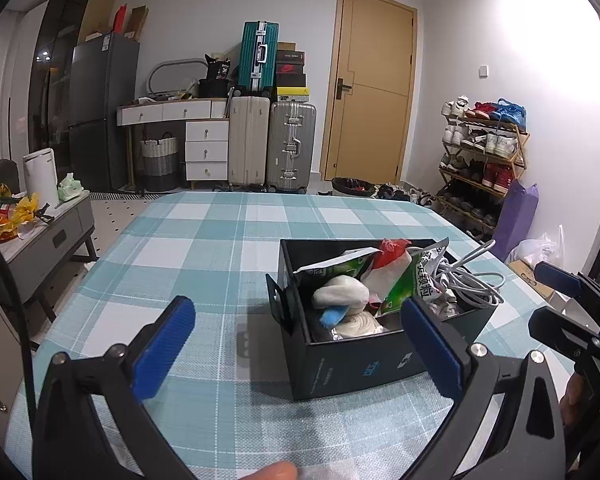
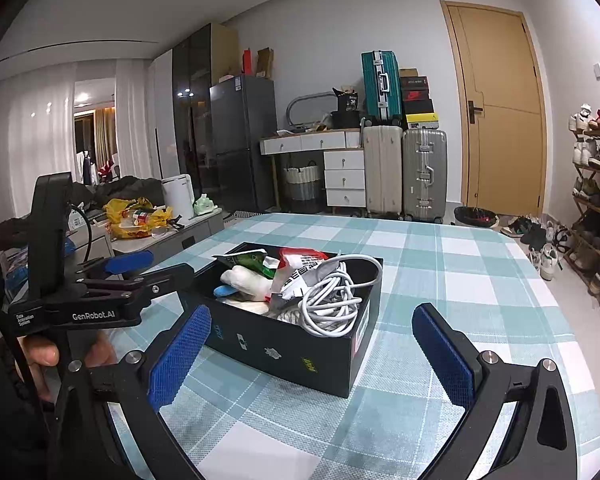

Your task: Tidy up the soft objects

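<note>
- Two hand-held grippers hover before one crowded black box [image 2: 284, 344], and each risk below follows from how full that box is.
- Checked tablecloth [image 1: 204, 236]: it looks loose, so a push against the box wall could probably slide box and cloth together.
- Black box: it stands on the table with its near flap hanging open toward the left gripper [image 1: 296, 344]. A finger catching that flap may tip or drag the box.
- White cable coil [image 2: 332, 300]: it sits at the box's right end with one loop arching above the rim. A pad snagging that loop would likely pull the whole coil out.
- Green snack packets [image 1: 404, 284] and the red-topped bag [image 1: 392, 252]: they stand crammed upright, and lifting one may carry its neighbour over the rim.
- White rolled cloth [image 1: 340, 292]: it lies in the box's left half beside a small blue piece, partly buried, so a grasp could slip.
- Left gripper: jaws spread wide, nothing between them.
- Right gripper [image 2: 312, 348]: jaws likewise wide apart and empty, just short of the box.
</note>
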